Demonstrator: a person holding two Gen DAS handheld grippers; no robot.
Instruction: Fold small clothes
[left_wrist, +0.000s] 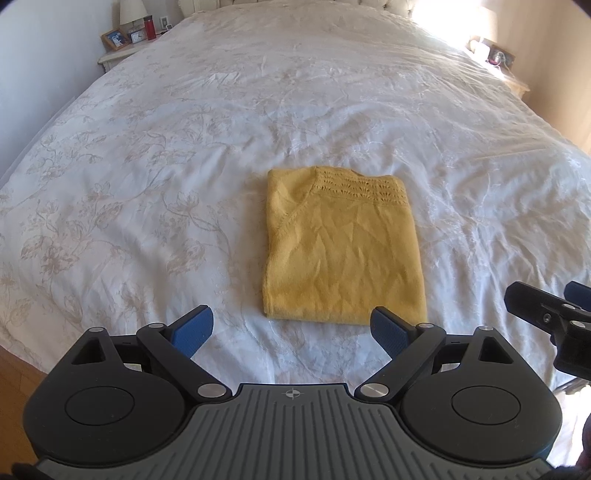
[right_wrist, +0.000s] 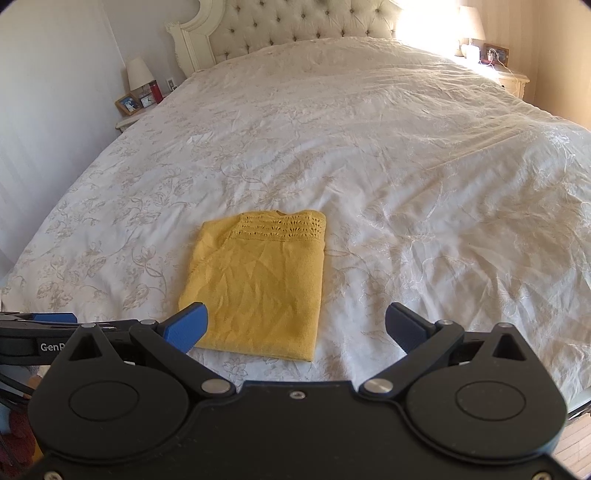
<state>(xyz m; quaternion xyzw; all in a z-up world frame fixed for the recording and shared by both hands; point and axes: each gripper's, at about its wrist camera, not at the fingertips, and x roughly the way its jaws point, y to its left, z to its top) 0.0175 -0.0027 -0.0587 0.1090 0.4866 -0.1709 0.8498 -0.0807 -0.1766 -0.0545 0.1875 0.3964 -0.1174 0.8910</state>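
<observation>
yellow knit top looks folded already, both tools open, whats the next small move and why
Probably draw both tools back and leave it. The yellow knit top lies on the white floral bedspread as a neat flat rectangle, edges roughly square, lace yoke at the far end. The left tool and right tool are open, empty and short of its near edge. I see no loose sleeve needing tucking.

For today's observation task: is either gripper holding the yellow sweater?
No, the yellow sweater lies folded on the bed, untouched.

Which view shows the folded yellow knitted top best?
The left wrist view: the folded yellow knitted top lies centred and whole. In the right wrist view, the top sits left of centre, its near corner hidden by a blue pad.
</observation>
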